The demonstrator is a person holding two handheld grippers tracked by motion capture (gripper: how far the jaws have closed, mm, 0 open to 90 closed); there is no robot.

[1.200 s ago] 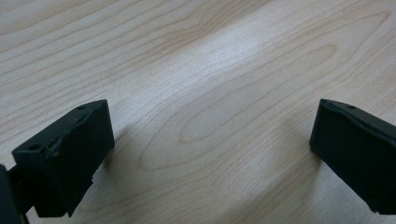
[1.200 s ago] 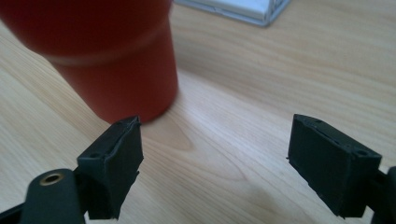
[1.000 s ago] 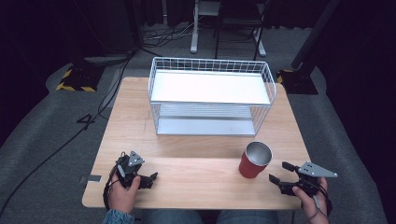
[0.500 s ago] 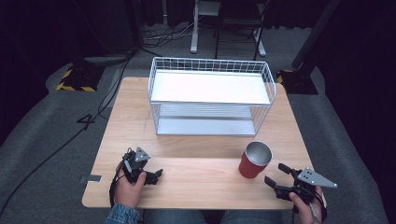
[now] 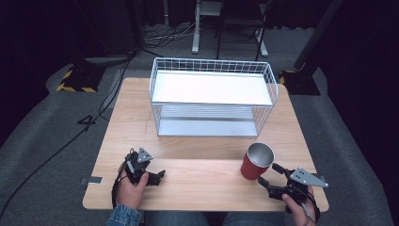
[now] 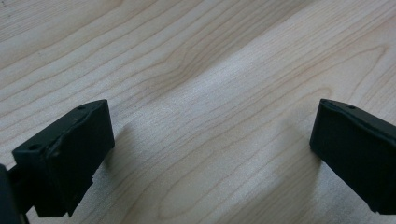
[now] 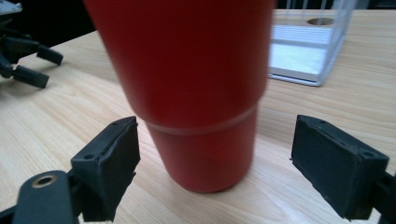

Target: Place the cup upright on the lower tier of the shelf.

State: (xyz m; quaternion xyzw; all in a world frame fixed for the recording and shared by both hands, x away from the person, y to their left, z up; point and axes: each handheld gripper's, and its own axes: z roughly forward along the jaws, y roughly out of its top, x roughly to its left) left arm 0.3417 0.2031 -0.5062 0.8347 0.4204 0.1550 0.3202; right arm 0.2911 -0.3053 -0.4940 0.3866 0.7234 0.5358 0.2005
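The red cup [image 5: 256, 161] stands upright on the bench [image 5: 202, 141], in front of the wire basket [image 5: 212, 101]. The right gripper [image 5: 271, 176] sits just beside it, jaws spread wide on either side without touching. The left gripper [image 5: 157, 176] rests well apart, jaws released over bare wood.

Overhead light falls evenly on my table [image 5: 197, 174]; the surrounding floor stays dark. The white shelf [image 5: 211, 87] glares. In my right gripper view the red cup [image 7: 187, 84] is soft, out of focus; soft shadows under jaws.
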